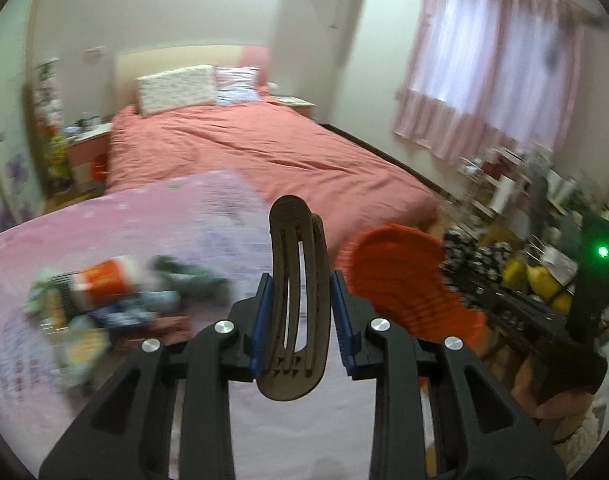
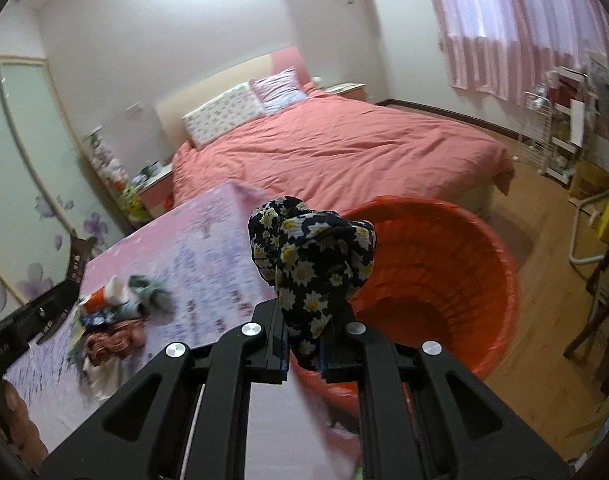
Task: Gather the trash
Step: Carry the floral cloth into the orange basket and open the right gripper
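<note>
Clamped between the blue pads of the left gripper (image 1: 298, 316) is a brown slotted hair clip (image 1: 298, 292), held upright so that its long axis runs away from the camera and its rounded tip stands well past the fingertips. The jaws are narrow, closed on the clip's flanks. Just to the right of this gripper and beyond it, the orange bin (image 1: 400, 276) is seen edge-on and blurred, its rim near the clip but apart from it; the drop is judged to call for a short carry to the right and forward.

In the right wrist view, a dark cloth printed with yellow-and-white flowers (image 2: 312, 260) is pinched by the right gripper (image 2: 304, 344), whose jaws are almost fully closed on its lower fold; the cloth bunches upward above the fingertips. Directly behind it and slightly to the right lies the orange bin (image 2: 436, 284), its mouth open toward the camera and its inside apparently bare. Of the two, the right gripper is judged the nearer to the mouth, being practically at the rim.

To the left of both grippers, on the pink-covered worktop (image 2: 208, 248), a heap of remaining trash (image 2: 112, 316) is left: a red-and-white cup, crumpled wrappers and scraps. Beyond lies a bed (image 2: 344, 152).
</note>
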{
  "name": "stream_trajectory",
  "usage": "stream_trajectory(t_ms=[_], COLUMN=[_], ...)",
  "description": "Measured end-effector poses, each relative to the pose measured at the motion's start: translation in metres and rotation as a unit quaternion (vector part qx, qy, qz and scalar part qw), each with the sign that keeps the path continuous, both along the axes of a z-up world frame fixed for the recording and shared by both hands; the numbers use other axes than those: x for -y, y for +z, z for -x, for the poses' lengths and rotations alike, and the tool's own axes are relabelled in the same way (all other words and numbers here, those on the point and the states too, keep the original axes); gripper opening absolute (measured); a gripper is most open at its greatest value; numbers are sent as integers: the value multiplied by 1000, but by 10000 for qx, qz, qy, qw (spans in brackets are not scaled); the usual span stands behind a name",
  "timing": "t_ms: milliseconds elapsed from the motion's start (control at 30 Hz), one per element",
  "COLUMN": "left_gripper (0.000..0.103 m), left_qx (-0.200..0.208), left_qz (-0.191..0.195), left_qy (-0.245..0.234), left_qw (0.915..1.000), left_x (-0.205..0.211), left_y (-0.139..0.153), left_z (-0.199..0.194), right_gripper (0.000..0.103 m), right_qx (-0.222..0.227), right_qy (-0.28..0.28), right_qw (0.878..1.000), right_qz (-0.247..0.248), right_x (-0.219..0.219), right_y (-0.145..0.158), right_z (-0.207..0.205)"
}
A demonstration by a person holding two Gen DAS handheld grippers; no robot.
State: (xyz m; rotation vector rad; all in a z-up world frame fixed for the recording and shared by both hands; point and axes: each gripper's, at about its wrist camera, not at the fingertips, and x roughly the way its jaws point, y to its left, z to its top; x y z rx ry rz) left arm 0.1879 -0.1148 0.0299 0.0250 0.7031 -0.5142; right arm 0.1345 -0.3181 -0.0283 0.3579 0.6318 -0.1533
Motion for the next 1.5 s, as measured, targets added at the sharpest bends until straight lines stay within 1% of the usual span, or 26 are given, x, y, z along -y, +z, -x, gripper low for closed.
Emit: stream_trajectory(t_ms=[33, 200, 333, 500, 600, 767, 833, 867, 900, 933, 967, 1000, 1033, 1133, 1267, 1500], left_gripper=[29, 29, 29, 29, 29, 30, 30, 31, 36, 42, 43, 45, 46, 47, 50, 51], left_qx=[-42, -274, -434, -623, -711, -822, -856, -858, -870, -883, -869, -855, -842, -779, -621, -384], left_qz=[19, 90, 6, -49, -153, -288, -369, -400, -405, -419, -445, -463, -491, -594, -744, -832], left_qy=[-172, -665, -866, -970, -1005, -1012, -971, -918, -900, -863, -805, -775, -734, -598, -410, -69], left_qw=[9998, 9974, 9953, 9933, 9923, 9910, 9909, 9913, 9913, 9915, 9920, 9922, 9925, 9934, 9944, 9958], left_x=[20, 80, 120, 139, 151, 162, 164, 164, 163, 162, 160, 158, 155, 144, 121, 66], left_y=[-4, -26, -47, -64, -77, -89, -93, -94, -94, -95, -95, -96, -96, -94, -87, -69], left_z=[-1, -13, -26, -39, -49, -59, -62, -63, -64, -66, -67, -67, -68, -69, -65, -46], right_gripper=[10, 10, 11, 11, 11, 12, 21, 22, 25, 31, 34, 40, 42, 45, 46, 46], right_qx=[-9, -114, -189, -199, -203, -236, -244, -250, -251, -250, -254, -260, -265, -290, -290, -320], right_qy=[-57, -303, -415, -446, -449, -445, -451, -467, -505, -510, -518, -540, -569, -630, -638, -398], right_qw=[10000, 9992, 9984, 9977, 9971, 9964, 9960, 9959, 9957, 9957, 9956, 9956, 9955, 9953, 9962, 9983], right_qz=[-16, -221, -348, -467, -574, -676, -725, -735, -733, -738, -737, -724, -712, -681, -514, -264], right_x=[6, 36, 55, 73, 80, 84, 85, 87, 89, 89, 90, 91, 91, 89, 81, 49], right_y=[-2, -16, -27, -32, -37, -43, -45, -44, -44, -45, -44, -44, -44, -40, -35, -26], right_z=[0, -5, -12, -15, -16, -18, -18, -19, -20, -18, -19, -19, -18, -19, -16, -15])
